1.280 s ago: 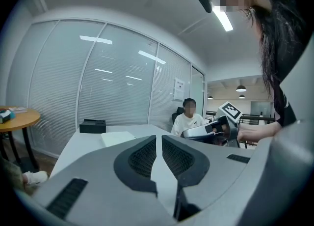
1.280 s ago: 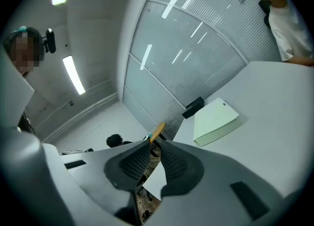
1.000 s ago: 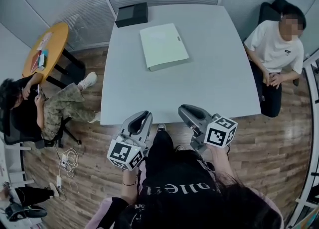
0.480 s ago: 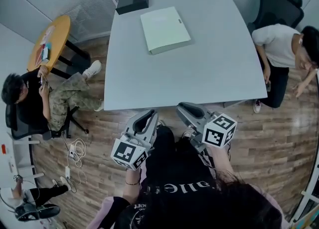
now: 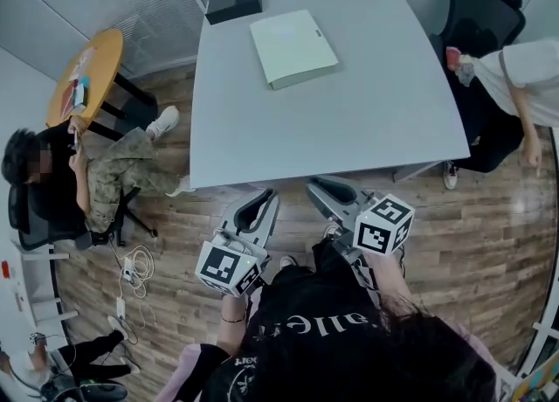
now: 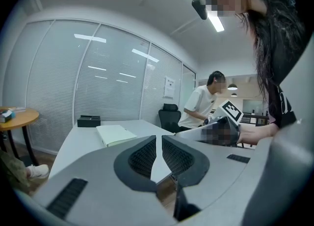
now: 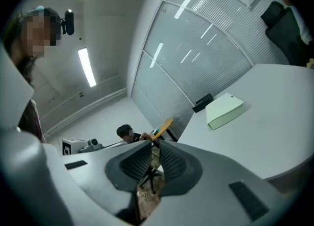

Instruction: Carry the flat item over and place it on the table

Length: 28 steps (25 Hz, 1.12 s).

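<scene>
The flat item is a pale green, book-like slab (image 5: 293, 46) lying on the far half of the grey table (image 5: 349, 129); it also shows in the left gripper view (image 6: 115, 134) and the right gripper view (image 7: 224, 110). My left gripper (image 5: 266, 195) and right gripper (image 5: 316, 186) hover side by side over the wooden floor, just short of the table's near edge and well away from the slab. Both are shut with nothing between the jaws, as seen in the left gripper view (image 6: 158, 139) and the right gripper view (image 7: 154, 145).
A black box (image 5: 233, 0) sits at the table's far left corner. A person in white (image 5: 524, 68) leans by a black chair (image 5: 480, 7) at the right. Another person (image 5: 52, 186) sits at the left beside a round orange table (image 5: 83, 77).
The person in white has left the seat and moved toward the right edge, bending over. The table sits slightly farther from me. Both grippers stay shut and have barely shifted.
</scene>
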{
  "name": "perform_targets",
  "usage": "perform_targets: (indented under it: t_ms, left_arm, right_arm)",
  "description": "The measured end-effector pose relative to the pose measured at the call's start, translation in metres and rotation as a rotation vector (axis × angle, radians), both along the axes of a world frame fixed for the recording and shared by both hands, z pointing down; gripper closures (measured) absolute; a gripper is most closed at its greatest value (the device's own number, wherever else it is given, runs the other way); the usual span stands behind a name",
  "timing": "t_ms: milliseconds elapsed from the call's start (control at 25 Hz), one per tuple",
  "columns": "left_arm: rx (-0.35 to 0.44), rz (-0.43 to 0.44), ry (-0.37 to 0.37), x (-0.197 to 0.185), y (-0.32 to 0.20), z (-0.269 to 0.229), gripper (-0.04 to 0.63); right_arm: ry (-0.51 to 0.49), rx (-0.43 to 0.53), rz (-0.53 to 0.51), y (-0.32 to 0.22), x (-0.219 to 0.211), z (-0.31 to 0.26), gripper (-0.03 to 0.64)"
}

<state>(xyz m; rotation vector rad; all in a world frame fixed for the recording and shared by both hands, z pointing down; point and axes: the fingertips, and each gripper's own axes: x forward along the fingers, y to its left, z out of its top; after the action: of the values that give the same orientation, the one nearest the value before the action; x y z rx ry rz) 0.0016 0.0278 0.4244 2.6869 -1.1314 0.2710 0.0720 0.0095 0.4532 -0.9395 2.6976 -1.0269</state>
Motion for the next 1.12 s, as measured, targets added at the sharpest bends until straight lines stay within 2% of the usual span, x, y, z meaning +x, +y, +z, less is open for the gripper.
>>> perform_targets:
  t_ms: [520, 840, 1120]
  left_arm:
    - [0.006, 0.097, 0.016, -0.073, 0.091, 0.003, 0.540]
    - [0.015, 0.165, 0.038, -0.087, 0.135, 0.004, 0.540]
    - [0.028, 0.208, 0.049, -0.084, 0.147, 0.006, 0.540]
  right_arm:
    - [0.039, 0.006, 0.084, 0.097, -0.074, 0.001, 0.556]
    - [0.080, 0.034, 0.125, 0.142, -0.094, -0.002, 0.566]
    - [0.122, 0.060, 0.139, 0.157, -0.095, -0.001, 0.575]
